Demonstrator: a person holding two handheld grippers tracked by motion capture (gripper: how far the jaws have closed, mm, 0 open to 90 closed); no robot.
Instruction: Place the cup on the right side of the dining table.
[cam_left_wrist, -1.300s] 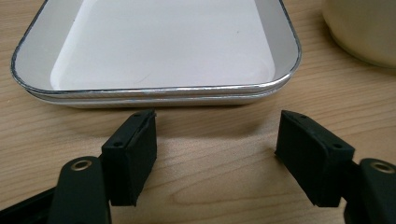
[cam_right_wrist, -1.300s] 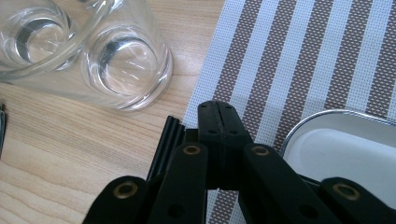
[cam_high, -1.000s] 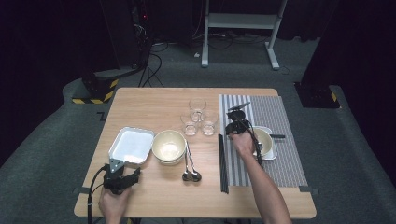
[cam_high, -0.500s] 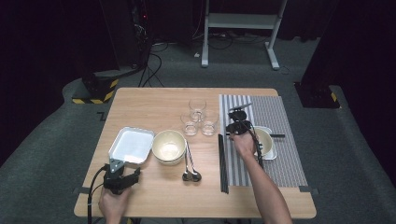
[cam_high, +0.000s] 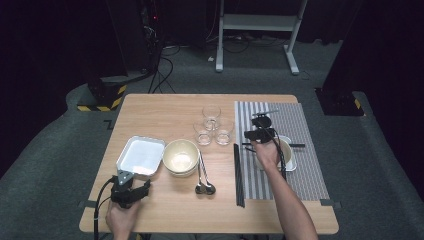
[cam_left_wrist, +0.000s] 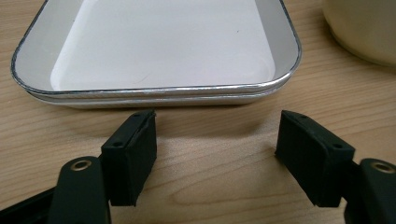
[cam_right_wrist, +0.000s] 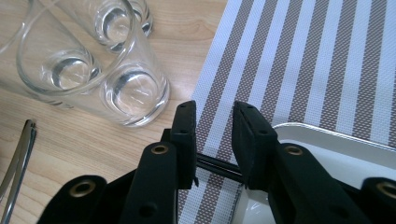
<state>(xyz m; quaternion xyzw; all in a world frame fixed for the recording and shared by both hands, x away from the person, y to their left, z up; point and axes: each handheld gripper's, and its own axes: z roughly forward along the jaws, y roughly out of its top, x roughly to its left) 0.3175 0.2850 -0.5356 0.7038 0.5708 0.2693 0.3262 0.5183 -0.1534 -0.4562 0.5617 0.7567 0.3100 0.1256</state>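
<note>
A black chopstick (cam_right_wrist: 217, 167) is seen lying across the near rim of a white dish (cam_right_wrist: 327, 154) on the striped placemat (cam_right_wrist: 299, 60), passing between the jaws of the right gripper (cam_right_wrist: 214, 140); these have just been opening and stand slightly apart, clear of the chopstick. Three glasses (cam_right_wrist: 93, 70) are grouped just beside the mat on the tabletop (cam_high: 165, 112). The left gripper (cam_left_wrist: 217, 154) is held with jaws wide apart, nothing between them, near a white tray (cam_left_wrist: 163, 51).

No readable text, label, brand, number or sign is showing on anything in these views.
</note>
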